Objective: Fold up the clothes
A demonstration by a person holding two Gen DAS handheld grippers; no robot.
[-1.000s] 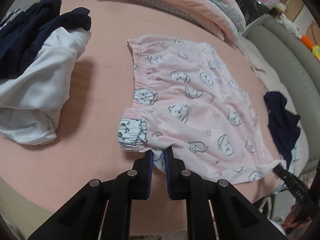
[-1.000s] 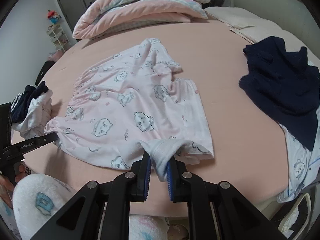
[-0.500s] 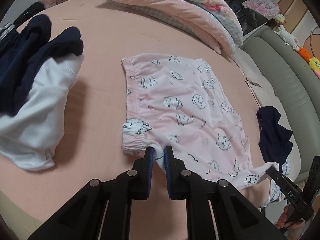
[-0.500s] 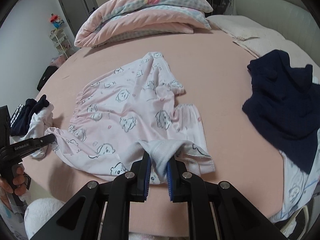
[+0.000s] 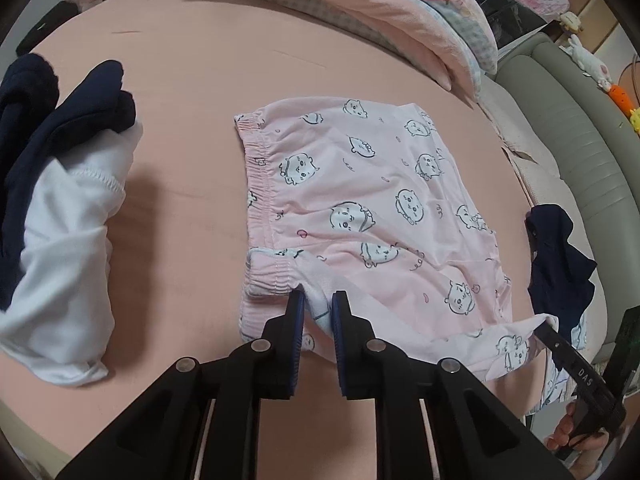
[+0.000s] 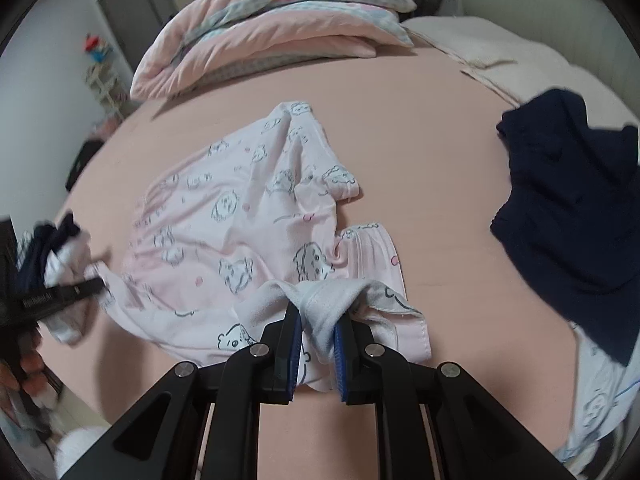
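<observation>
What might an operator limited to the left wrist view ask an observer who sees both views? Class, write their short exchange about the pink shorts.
Operator: I only see the right tool's tip at my picture's edge. Is it gripping the shorts?
Observer: Yes. The right tool is shut on a bunched, inside-out fold at the near edge of the pink shorts.
Operator: Does the shorts' far end lie flat on that side?
Observer: No. From the right wrist view, the far leg is rumpled into raised ridges, not smoothed out on the bed.
</observation>
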